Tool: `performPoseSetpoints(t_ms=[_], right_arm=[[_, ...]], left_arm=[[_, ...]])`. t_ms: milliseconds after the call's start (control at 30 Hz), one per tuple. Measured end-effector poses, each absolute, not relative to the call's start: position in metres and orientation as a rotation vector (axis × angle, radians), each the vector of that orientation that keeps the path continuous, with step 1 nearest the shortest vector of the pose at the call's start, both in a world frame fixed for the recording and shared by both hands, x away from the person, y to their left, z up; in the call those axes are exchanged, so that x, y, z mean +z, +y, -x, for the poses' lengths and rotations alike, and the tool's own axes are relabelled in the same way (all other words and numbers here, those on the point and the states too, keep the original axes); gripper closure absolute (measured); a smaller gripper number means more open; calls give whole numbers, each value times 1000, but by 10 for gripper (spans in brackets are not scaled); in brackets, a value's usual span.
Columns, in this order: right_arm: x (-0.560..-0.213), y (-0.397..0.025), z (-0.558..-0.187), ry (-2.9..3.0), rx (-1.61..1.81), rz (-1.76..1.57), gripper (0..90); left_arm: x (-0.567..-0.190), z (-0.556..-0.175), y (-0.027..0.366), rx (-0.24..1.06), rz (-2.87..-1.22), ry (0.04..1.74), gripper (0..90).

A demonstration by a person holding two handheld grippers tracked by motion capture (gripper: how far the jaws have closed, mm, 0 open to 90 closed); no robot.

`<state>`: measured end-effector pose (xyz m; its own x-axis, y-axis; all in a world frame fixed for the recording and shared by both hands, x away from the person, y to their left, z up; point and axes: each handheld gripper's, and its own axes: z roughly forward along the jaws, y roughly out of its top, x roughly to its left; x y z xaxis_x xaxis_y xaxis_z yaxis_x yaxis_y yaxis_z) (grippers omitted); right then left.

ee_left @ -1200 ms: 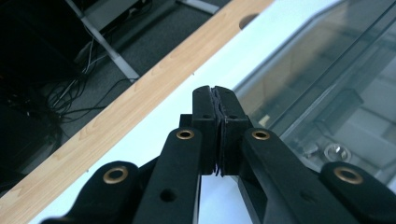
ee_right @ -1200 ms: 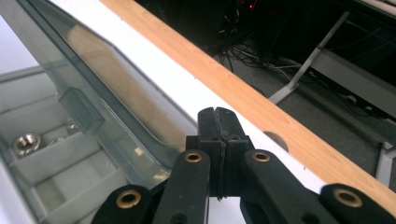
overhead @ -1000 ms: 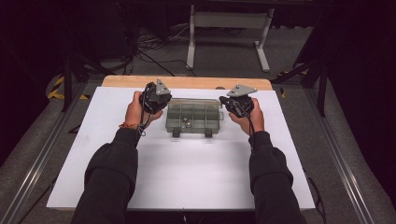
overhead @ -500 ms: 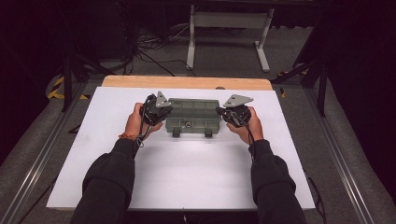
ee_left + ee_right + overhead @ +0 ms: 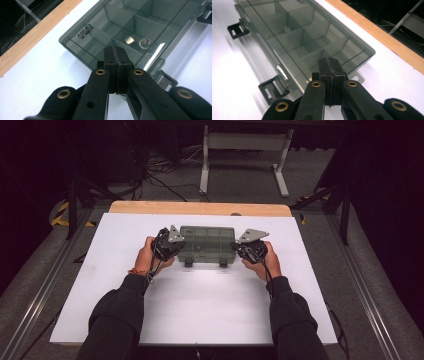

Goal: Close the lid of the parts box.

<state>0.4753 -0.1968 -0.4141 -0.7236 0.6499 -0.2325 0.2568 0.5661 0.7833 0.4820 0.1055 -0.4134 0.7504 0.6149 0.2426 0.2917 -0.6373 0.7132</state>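
Flanking the smoky compartment box (image 5: 207, 243) on the white tabletop (image 5: 200, 305), the left hand-held gripper (image 5: 172, 245) and right hand-held gripper (image 5: 243, 247) each sit at one short end, jaws pressed together, tips over the lid's edge. Two metal nuts (image 5: 140, 42) lie inside, just ahead of the left one; both latches (image 5: 272, 91) hang open.

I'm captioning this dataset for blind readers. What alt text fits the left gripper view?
The left gripper, jaws shut, presses on the near end of a smoky translucent compartment box lying on a white table. Two metal nuts lie in one compartment under its closed lid.
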Motion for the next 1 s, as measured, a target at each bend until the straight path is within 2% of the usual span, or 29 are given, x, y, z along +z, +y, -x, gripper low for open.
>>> performPoseSetpoints(t_ms=[533,1000], right_arm=[[-426,-193,-461,2260,1071,-772,900],[-426,-195,-456,2247,1067,-765,900]], left_arm=[[-427,-474,109,593,-2218,686,899],[-425,-470,106,647,-2211,662,899]])
